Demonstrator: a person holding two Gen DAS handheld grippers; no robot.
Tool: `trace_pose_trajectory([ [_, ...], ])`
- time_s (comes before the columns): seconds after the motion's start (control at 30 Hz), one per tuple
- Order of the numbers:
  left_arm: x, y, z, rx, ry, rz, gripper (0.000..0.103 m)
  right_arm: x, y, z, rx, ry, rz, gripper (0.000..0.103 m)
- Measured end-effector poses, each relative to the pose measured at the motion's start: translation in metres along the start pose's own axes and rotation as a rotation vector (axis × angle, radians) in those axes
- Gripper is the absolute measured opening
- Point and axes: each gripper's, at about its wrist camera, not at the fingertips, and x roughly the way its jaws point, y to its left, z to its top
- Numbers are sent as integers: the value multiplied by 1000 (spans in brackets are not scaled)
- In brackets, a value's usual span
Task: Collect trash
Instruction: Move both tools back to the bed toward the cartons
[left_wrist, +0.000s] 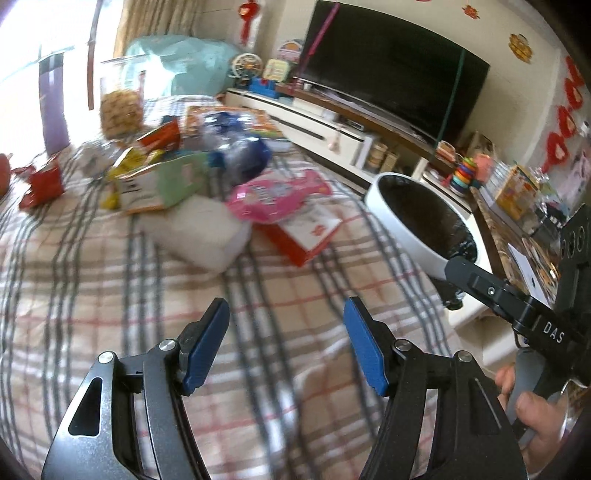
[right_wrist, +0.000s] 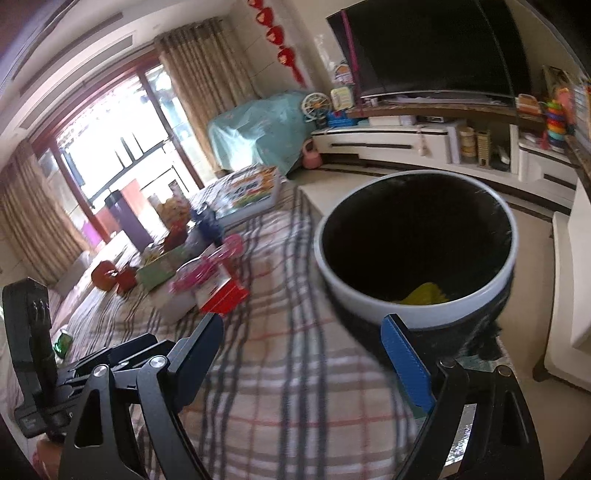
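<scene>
Plaid cloth covers the desk (left_wrist: 110, 295) that carries the litter. Left claw (left_wrist: 286, 343) stands wide open and empty above bare cloth; the trash heap lies ahead of it, slightly to its left. Nearest items: a white soft pack (left_wrist: 207, 236), a pink wrapper (left_wrist: 273, 195) and a red-edged flat packet (left_wrist: 306, 232), whose long axis appears to run diagonally away to the claw's right. Right claw (right_wrist: 306, 347) is likewise spread wide and holds nothing; the white-rimmed bin (right_wrist: 417, 251) sits directly ahead of its right finger, with something yellow (right_wrist: 424, 293) at the bottom. Judged from both views, the left claw is nearer the heap, the right nearer the bin. Motion blur smears the packaging, so labels and exact outlines are unreadable; the bin's base is cut off behind the right finger, and the far heap items overlap.
</scene>
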Motion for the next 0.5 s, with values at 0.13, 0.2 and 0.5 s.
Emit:
trace_pose_trajectory([
  [0.13, -4, 20, -5, -33, -1, 26, 66, 6, 14, -5, -24, 20, 22, 89],
  [0.2, -6, 29, -7, -46, 0, 34, 66, 11, 22, -7, -40, 32, 33, 89],
  [0.5, -5, 58, -8, -91, 6, 71, 67, 32, 44, -9, -89, 78, 59, 89],
])
